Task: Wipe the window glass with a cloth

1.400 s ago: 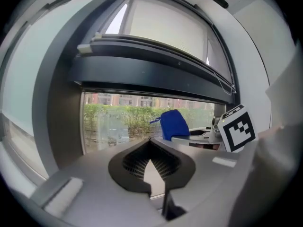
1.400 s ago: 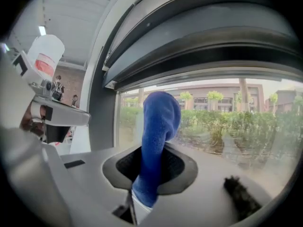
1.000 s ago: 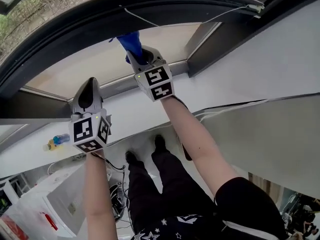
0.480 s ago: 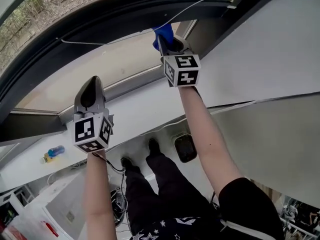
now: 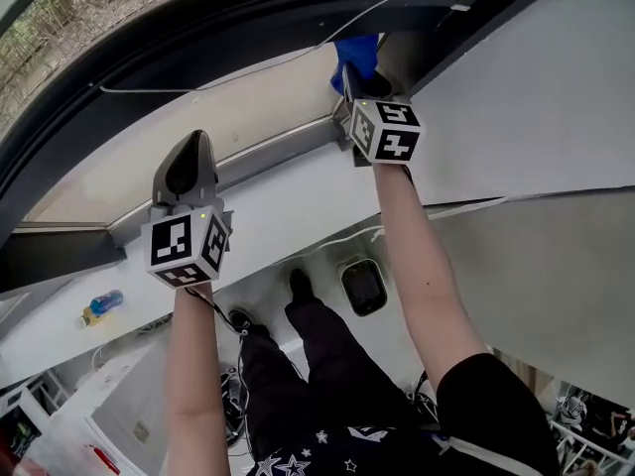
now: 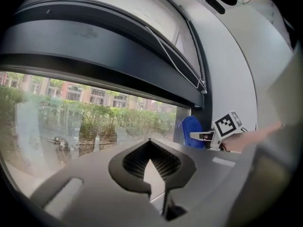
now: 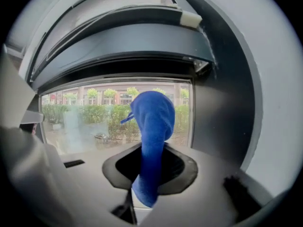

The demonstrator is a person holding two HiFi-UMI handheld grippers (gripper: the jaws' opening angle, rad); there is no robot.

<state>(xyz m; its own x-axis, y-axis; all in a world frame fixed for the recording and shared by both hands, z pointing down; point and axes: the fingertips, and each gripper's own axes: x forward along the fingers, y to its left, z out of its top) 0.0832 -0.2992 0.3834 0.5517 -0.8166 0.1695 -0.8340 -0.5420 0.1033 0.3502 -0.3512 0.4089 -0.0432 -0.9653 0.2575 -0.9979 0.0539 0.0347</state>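
Right now the right gripper (image 5: pixel 357 83) is clamped on the blue cloth (image 7: pixel 152 122). The cloth's free end is up at the window glass (image 7: pixel 90 122), near its right edge, just beside the dark frame (image 7: pixel 215 112); contact unclear. Left gripper (image 5: pixel 192 150) has its jaws together with nothing between, over the white sill (image 5: pixel 283 206).

White window sill (image 5: pixel 268 216) runs diag. from lower left to upper right, far edge under the window glass (image 5: pixel 228 107). Towards the sill's left end a small bottle (image 5: pixel 102 305), blue w/ yellow end, lies on its side, alone there. Below: pale floor (image 5: pixel 270 288). On it, a person's two dark shoes (image 5: pixel 299 284). Dark rounded-rect. item (image 5: pixel 363 286) just right of them. White box-like unit (image 5: pixel 129 410) well to the left.
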